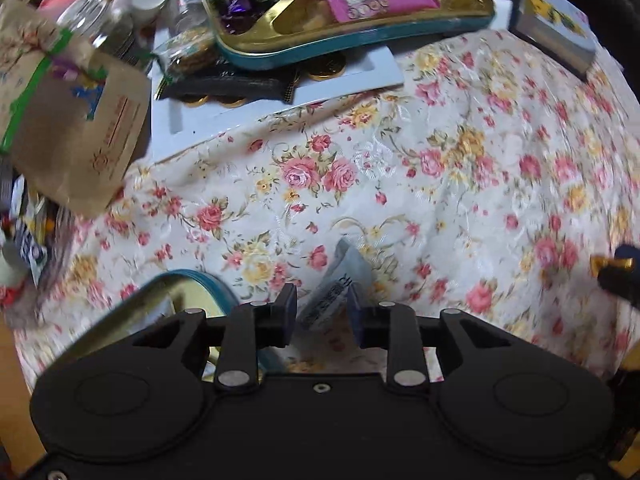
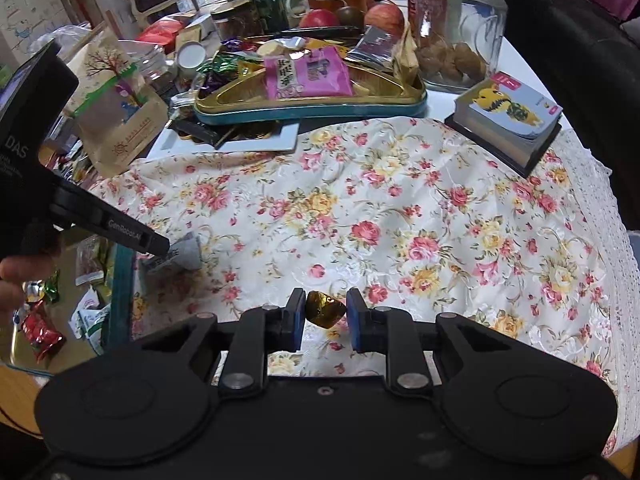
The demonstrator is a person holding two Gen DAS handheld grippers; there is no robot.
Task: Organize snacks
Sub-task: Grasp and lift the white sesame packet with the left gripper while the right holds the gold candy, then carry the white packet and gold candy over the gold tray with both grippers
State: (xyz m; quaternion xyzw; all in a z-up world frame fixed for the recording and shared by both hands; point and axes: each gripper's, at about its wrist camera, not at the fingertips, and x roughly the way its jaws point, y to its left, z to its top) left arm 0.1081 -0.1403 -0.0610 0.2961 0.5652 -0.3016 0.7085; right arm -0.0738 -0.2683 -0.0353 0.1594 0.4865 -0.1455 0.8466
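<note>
My left gripper [image 1: 322, 306] is shut on a small grey snack packet [image 1: 338, 284] and holds it over the floral tablecloth; it also shows in the right wrist view [image 2: 162, 250] with the grey packet [image 2: 184, 252]. My right gripper [image 2: 326, 312] is shut on a gold-wrapped candy [image 2: 325, 312] just above the cloth; its tip shows at the right edge of the left wrist view [image 1: 616, 270]. A gold tray with a teal rim [image 2: 312, 110] at the back holds a pink packet [image 2: 306, 74] and wrapped candies [image 2: 224, 66].
A second teal-rimmed tin [image 2: 120, 288] with snacks sits at the near left. A brown paper bag [image 2: 120, 120], a glass jar [image 2: 460, 28], a stack of cards [image 2: 512, 120], apples [image 2: 384, 18] and a white board [image 2: 260, 142] with gold coins crowd the back.
</note>
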